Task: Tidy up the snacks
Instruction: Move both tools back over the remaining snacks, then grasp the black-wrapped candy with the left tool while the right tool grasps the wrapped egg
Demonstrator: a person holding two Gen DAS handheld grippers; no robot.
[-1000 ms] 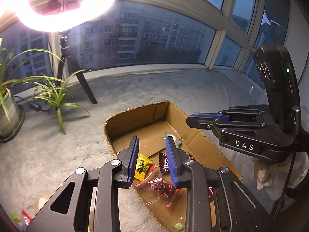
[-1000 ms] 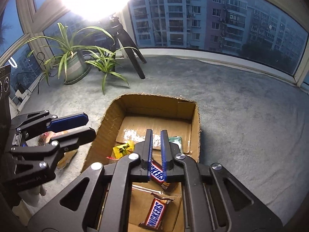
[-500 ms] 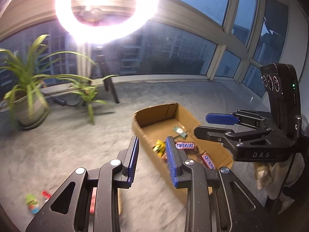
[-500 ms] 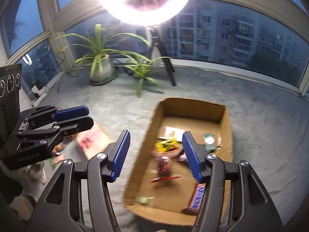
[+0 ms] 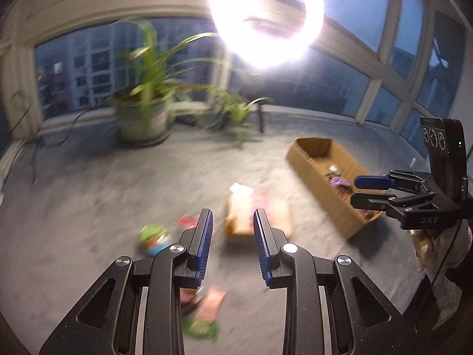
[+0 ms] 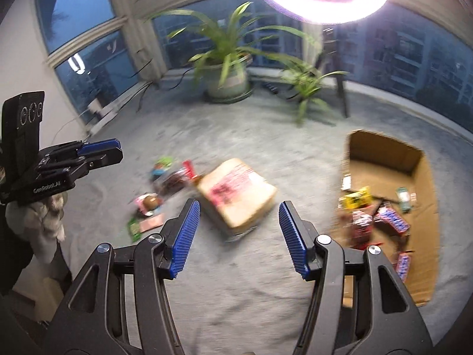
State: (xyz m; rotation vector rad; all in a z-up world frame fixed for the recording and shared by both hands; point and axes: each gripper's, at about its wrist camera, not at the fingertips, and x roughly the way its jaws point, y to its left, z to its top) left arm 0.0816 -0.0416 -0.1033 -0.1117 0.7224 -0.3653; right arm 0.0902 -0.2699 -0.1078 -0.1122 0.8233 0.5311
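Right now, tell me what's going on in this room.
A person holding two grippers is sorting snacks on a grey carpet. Several packets already lie in the open brown cardboard box. Both the left gripper and the right gripper are empty, fingers apart, facing the loose snack packets scattered beside a closed tan parcel.

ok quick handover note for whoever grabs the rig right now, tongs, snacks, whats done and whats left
Left tongs: jaws a little apart, nothing between them.
Right tongs: jaws have just been opening, now wide and empty.
Open cardboard box on the carpet already holds several snacks, chocolate bars among them.
Still loose on the carpet: a scatter of packets beside a closed brown parcel.
Both tongs are over the carpet near that loose pile, not over the box.
Left to do: pick up the loose packets and put them in the box. The view is blurred, so count them yourself.
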